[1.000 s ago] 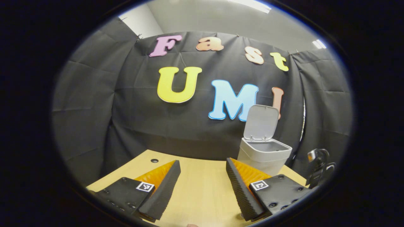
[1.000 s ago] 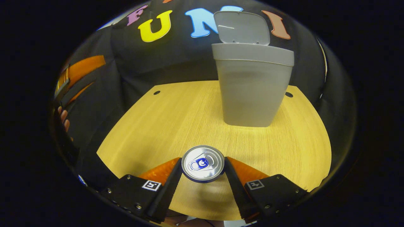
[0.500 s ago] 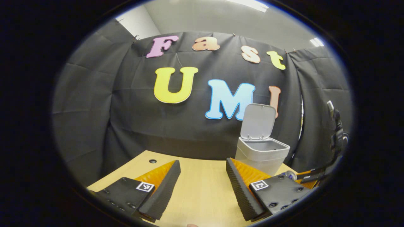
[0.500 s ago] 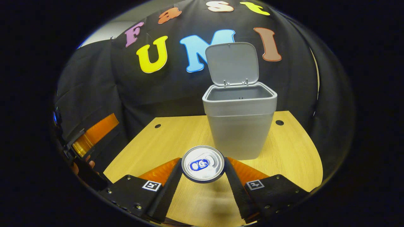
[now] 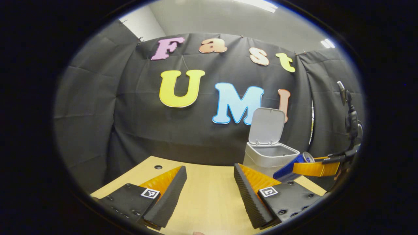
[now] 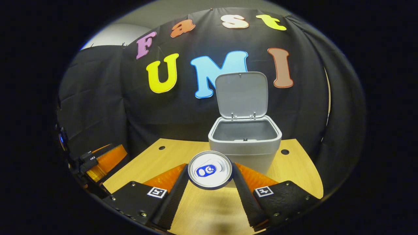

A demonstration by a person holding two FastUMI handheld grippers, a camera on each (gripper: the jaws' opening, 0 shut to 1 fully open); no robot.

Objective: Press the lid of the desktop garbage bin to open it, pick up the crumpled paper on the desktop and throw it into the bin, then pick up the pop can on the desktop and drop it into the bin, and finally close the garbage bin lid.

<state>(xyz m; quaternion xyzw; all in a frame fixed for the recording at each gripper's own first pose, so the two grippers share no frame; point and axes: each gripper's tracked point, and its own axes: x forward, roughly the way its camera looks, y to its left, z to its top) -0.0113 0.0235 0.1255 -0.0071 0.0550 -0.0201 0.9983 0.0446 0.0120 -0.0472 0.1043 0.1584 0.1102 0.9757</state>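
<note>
Pop can sits clamped in the right claw, one finger pressed to each side of it, its silver top and pull tab facing straight into the right gripper view. It is held off the surface, on the near side of the garbage bin and about level with the bin's rim. From the left gripper view the same can shows its blue side, tipped over with its top end raised toward the bin, just beside the bin's right edge, with the right claw reaching in from the right across it.

Over to the left claw: fingers well apart, nothing between them, hanging low above the bare wooden surface and pointing toward the booth wall. In the right gripper view it sits at the far left edge, well apart from the can.

Out beyond the claws, the grey bin stands upright toward the back of the surface. Its lid is swung right up on its rear hinges, standing nearly vertical, and the mouth is wide open. Its inside looks grey and shadowed; what lies at the bottom I cannot tell. Two small dark holes mark the surface either side of the bin.
</note>
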